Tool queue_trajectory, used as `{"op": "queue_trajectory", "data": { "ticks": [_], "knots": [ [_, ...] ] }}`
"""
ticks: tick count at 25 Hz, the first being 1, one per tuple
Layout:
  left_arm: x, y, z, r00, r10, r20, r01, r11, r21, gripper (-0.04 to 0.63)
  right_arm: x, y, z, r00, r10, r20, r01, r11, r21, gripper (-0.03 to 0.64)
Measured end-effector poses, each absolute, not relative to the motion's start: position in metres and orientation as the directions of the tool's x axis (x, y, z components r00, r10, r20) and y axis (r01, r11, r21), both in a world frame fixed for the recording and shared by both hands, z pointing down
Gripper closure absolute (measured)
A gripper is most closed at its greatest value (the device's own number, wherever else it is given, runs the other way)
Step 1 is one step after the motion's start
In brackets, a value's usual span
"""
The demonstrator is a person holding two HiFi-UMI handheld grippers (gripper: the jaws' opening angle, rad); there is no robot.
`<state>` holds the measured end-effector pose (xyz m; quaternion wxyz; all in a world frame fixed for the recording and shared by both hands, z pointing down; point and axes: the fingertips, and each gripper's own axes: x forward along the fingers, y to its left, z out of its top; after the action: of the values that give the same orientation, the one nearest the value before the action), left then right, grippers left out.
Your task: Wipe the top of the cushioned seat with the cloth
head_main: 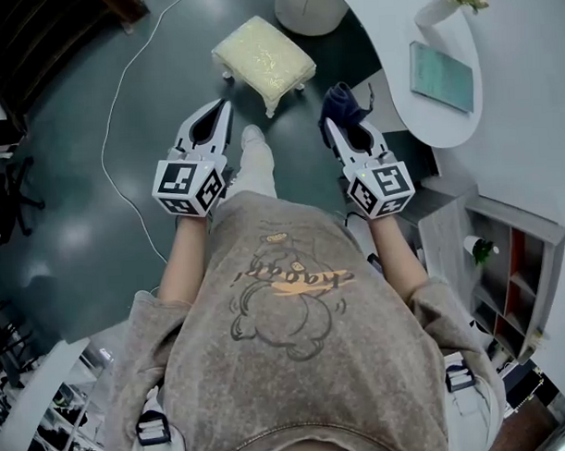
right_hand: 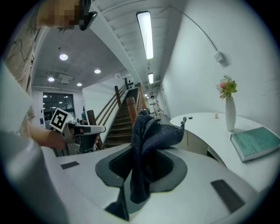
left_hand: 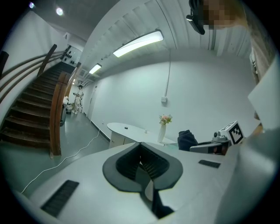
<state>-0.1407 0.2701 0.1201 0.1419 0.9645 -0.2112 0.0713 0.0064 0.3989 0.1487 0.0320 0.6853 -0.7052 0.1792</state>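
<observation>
- Cloth [right_hand: 148, 131]: dark blue, bunched, pinched in right claw [right_hand: 142, 164]. Top part flops above jaws, tail hangs below.
- Handling, my guess: soft, light, limp, towel-like weave. Not slippery, not fragile.
- Hold is at middle of bunch. For wiping, probably better if more cloth lies in front, so cloth meets seat and not bare claw.
- Left claw [left_hand: 141, 165]: jaws together, nothing between.
- Seat [head_main: 263, 52]: small stool with pale cushion, on floor ahead, well apart from both claws.
- Cushion likely gives under pressure, and light stool may slide. Gentle strokes seem safer.
</observation>
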Motion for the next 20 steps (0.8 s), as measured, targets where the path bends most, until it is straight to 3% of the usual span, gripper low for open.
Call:
{"op": "queue_trajectory", "data": {
  "ticks": [20],
  "knots": [
    [-0.058,0.058,0.119,0.925,-0.301,0.231,-0.357,-0.895,0.266,0.577,0.080,0.178,0.141,-0.047,-0.938,0.343,-0.983,-0.019,-0.184,0.520]
  ]
}}
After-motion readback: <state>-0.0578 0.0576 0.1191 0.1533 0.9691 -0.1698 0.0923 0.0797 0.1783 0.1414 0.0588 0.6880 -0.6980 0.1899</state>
